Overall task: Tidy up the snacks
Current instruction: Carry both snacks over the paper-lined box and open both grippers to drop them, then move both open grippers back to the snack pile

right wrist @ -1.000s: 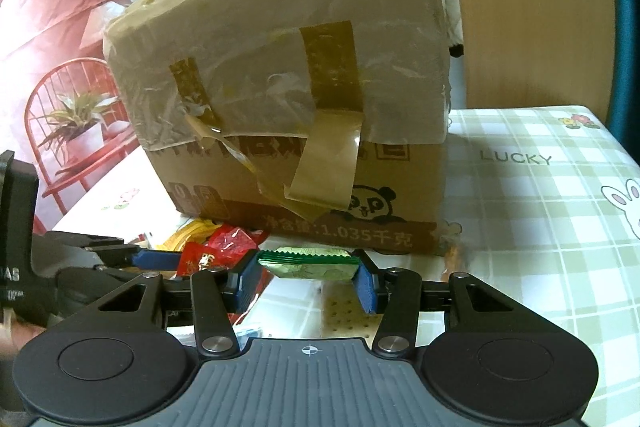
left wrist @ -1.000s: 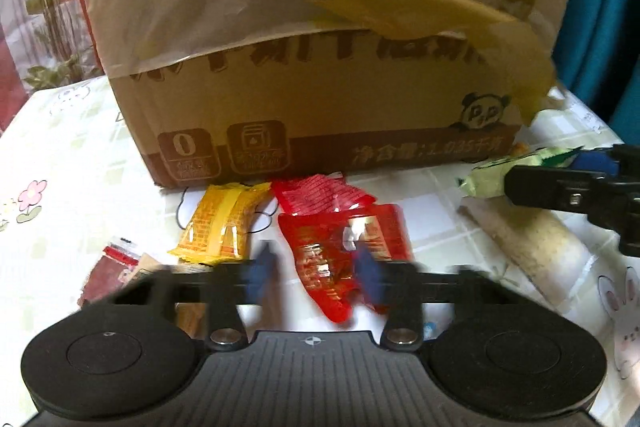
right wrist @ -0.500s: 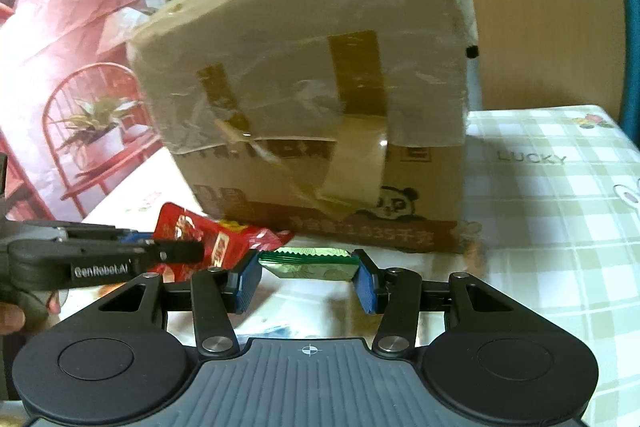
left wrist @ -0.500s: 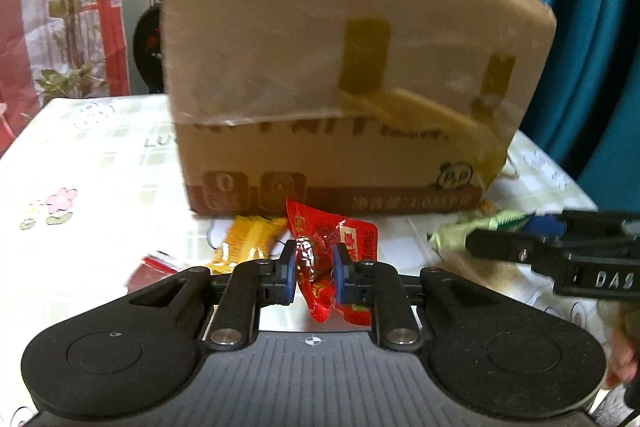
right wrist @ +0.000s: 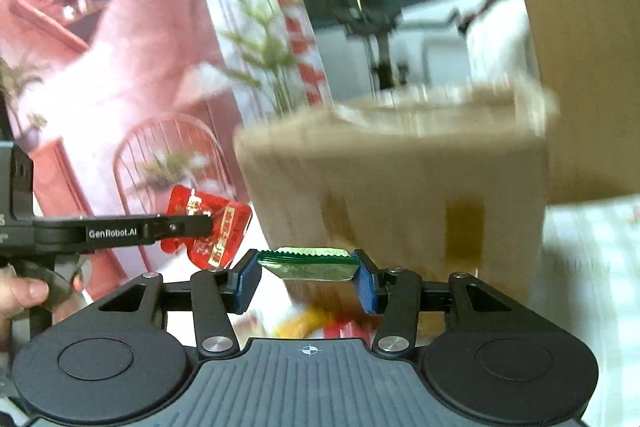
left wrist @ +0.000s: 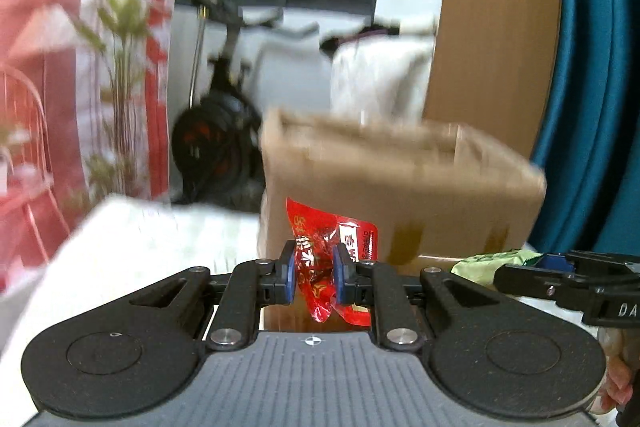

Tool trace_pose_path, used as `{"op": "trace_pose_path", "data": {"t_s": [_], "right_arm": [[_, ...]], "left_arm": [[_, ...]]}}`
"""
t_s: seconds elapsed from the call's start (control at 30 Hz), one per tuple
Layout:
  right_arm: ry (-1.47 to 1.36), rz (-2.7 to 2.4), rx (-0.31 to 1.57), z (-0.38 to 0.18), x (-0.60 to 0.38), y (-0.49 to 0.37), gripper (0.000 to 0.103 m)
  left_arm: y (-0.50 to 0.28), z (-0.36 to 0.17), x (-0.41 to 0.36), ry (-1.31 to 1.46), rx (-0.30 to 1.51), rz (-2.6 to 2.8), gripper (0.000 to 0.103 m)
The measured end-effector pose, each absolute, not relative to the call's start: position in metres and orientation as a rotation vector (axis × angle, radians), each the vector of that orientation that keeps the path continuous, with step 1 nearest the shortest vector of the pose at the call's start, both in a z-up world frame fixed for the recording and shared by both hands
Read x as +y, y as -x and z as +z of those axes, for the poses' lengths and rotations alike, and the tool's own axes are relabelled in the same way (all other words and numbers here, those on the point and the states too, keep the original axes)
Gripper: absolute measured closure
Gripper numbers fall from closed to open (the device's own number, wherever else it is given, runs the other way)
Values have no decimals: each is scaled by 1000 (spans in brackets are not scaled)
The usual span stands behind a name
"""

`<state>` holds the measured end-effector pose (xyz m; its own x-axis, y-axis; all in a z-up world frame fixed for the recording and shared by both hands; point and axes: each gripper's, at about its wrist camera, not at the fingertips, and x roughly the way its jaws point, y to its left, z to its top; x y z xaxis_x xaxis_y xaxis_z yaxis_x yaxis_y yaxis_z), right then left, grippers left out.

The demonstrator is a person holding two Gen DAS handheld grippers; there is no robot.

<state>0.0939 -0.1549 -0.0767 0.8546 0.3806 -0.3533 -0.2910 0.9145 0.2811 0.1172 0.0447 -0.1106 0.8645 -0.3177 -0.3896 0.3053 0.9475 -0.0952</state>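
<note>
A home — exercise bike (left wrist: 216, 131), potted plant (left wrist: 120, 39), tablecloth (left wrist: 140, 239).

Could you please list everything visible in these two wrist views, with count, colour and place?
red snack packet: one, red with yellow print, clamped in the left gripper, lifted in front of the box.
green snack packet: one, green, clamped crosswise in the right gripper.
cardboard box: one, brown, open top, blurred, on the table behind both packets.
loose snacks: yellow and red, blurred, count unclear, on the table below the right gripper.
tablecloth: one, pale checked, under the box.
exercise bike: one, black, beyond the table.
left gripper: one, black with blue pads.
right gripper: one, black with blue pads.
</note>
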Motion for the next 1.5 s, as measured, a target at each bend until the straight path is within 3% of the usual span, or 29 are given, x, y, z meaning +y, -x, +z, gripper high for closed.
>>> {"op": "trace_pose_path", "data": {"t_s": [0.27,0.63,0.7,0.77,1.17,1.5], "right_arm": [[-167,253,252,-16,-187,-133,58],[-125,9,435,-49,-222,-203,56],[-136,5,432,-53,-223,-200,47],[-134,11,429,-54,-218,-197,47],[-128,57,362,-35,-209,-159,47],[-120,89,378,-40,-196,-129,47]], "left_arm": [[-156,-58,14,12,254,-361,84],[-248,-79,-37,-2,421,-418,83],[-253,-82,-37,1,434,-420,63],[-253,-85,-35,-13,423,-408,50],[-231,-77,-8,-20,419,-380,43],[-188,-75,22,18,409,-356,42]]}}
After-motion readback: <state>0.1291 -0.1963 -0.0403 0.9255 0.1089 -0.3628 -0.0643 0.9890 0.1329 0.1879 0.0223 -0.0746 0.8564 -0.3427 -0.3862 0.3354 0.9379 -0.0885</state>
